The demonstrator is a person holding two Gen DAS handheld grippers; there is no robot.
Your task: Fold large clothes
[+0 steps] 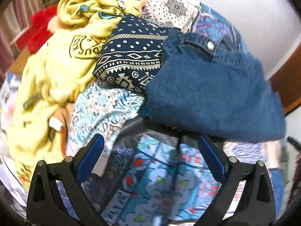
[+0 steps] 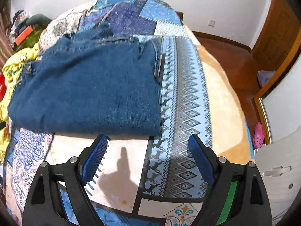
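Folded blue jeans (image 2: 88,92) lie on the patchwork bedspread (image 2: 184,98). They also show in the left wrist view (image 1: 212,94), with the waistband button (image 1: 210,45) at the far side. My right gripper (image 2: 148,141) is open and empty, just short of the jeans' near folded edge. My left gripper (image 1: 150,141) is open and empty, low over the bedspread at the jeans' left edge. A yellow printed garment (image 1: 56,66) lies crumpled in a heap to the left.
A navy patterned cloth (image 1: 129,56) and a white-and-blue patterned cloth (image 1: 101,113) lie between the yellow garment and the jeans. A red item (image 1: 39,30) sits at the far left. Wooden floor (image 2: 231,60), a door (image 2: 282,37) and a pink shoe (image 2: 258,133) are right of the bed.
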